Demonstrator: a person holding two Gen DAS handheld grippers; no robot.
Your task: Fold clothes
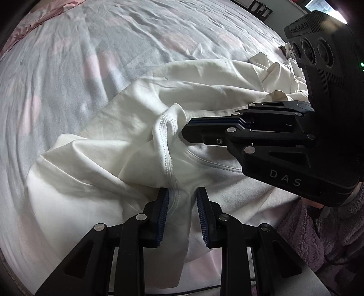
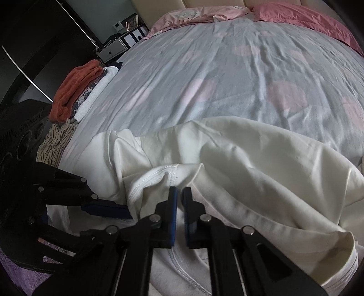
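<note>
My left gripper (image 1: 182, 193) has its jaws apart, straddling a stitched seam of the white garment (image 1: 204, 86) at the near edge of the bed; cloth lies between the pads, but they are not pinched on it. My right gripper (image 2: 179, 193) comes in from the right with its jaws almost together at the stitched hem (image 1: 166, 141); from its own camera a thin gap shows, and I cannot tell whether fabric is caught in it.

I judge this as the grasping step: both tools at the bunched hem, no fold made yet. Next I need firm pinches on the hem, well apart, then a lift to spread the cloth.

The bedsheet (image 2: 227, 68) beyond is open to the far side. A stack of folded clothes (image 2: 77, 91) sits at the far left edge, pink pillows (image 2: 295, 16) furthest off.
</note>
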